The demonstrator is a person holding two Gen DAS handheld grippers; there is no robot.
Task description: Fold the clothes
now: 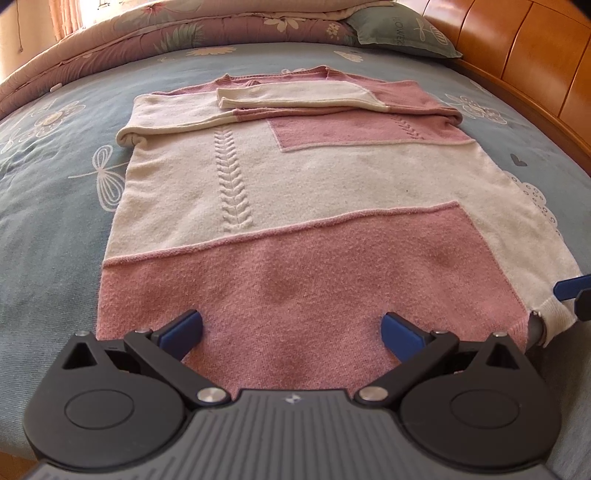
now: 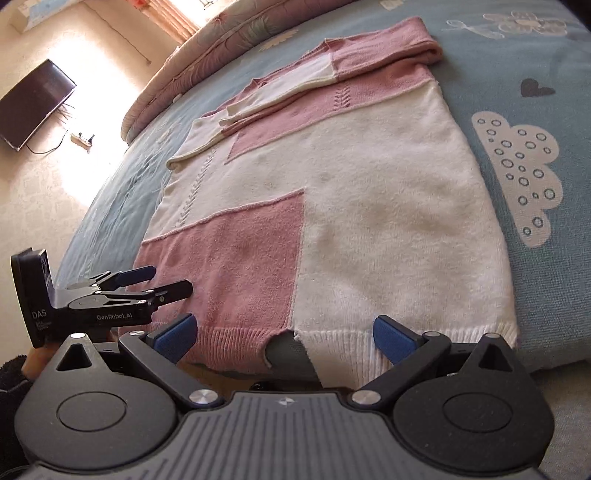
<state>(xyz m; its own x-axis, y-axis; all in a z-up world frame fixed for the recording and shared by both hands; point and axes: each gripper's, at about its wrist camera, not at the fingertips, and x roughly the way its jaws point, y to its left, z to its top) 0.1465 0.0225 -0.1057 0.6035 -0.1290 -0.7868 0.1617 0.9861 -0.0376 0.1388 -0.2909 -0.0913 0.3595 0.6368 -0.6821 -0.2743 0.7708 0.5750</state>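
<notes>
Blue bedsheet [image 1: 44, 192] printed with white flowers and dragonflies, covering the whole bed. Quilted pink floral duvet [image 1: 147, 40] bunched along the far edge, with a grey-green pillow [image 1: 402, 31] beside the wooden headboard [image 1: 517, 55]. Pink-and-cream knit sweater [image 1: 295, 192] spread flat on the middle of the sheet, hem nearest the cameras, both sleeves folded across the chest near the collar. Ribbed hem [image 2: 332, 343] hanging slightly over the near edge of the bed, split by a small notch. Left gripper [image 1: 291, 330] low over the pink hem panel, blue-padded fingers [image 1: 183, 328] spread wide apart, holding nothing. Right gripper [image 2: 282, 334] at the hem by the notch, fingers likewise wide apart, fabric lying between them ungripped. Flat-screen television [image 2: 35, 99] on the far wall, power strip [image 2: 82, 138] on the floor below.
</notes>
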